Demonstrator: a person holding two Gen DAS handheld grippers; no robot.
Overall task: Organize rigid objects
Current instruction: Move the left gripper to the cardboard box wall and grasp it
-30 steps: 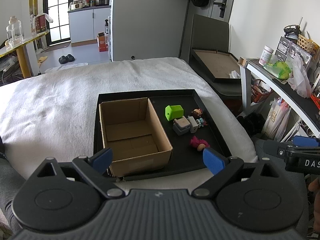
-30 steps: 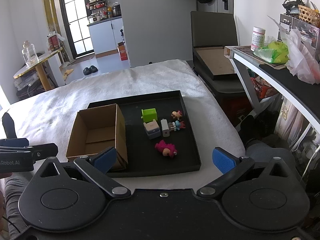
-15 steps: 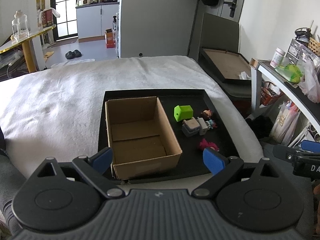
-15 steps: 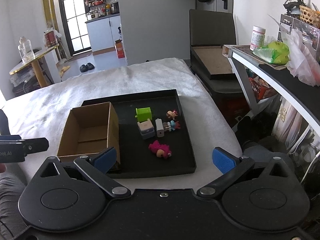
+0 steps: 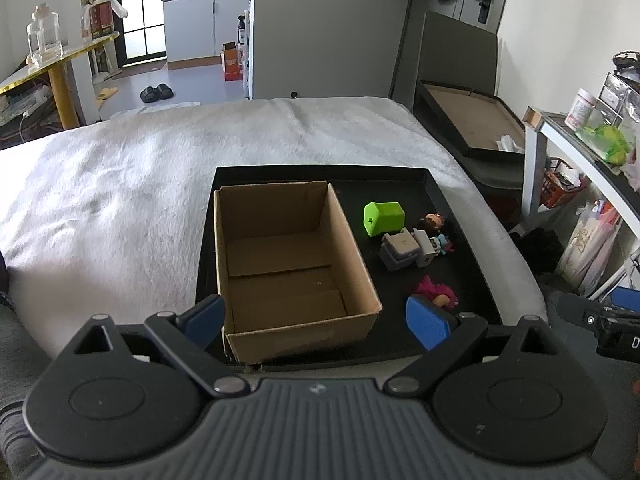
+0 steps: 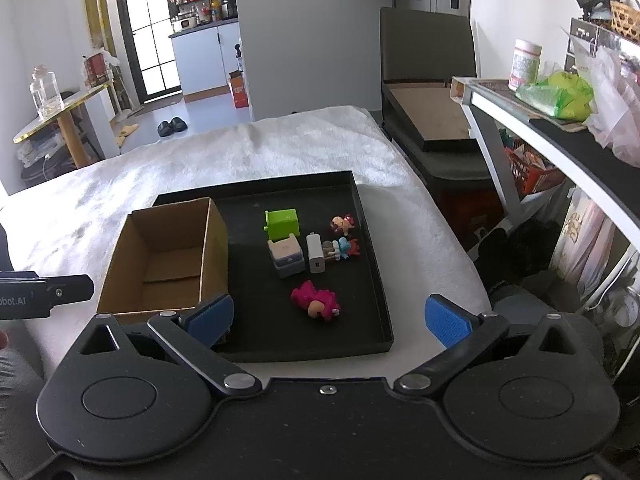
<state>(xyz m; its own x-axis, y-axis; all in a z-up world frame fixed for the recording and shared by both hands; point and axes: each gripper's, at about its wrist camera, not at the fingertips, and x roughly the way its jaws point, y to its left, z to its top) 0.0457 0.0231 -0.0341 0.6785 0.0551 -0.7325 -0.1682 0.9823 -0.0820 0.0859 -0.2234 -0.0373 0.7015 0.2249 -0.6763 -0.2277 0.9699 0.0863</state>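
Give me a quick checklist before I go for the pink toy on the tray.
1. Cardboard box open and empty: ok.
2. Pink toy lying free, apart from the other toys: ok.
3. Right tool open, holding nothing: ok.
4. Left tool open, holding nothing: ok.
5. Path from right tool to pink toy unblocked: ok.
6. Black tray flat on the blanket: cannot tell.

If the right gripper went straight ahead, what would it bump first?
Probably the pink plush-like toy on the black tray; it lies nearest between the open right gripper fingers, though depth is unclear.
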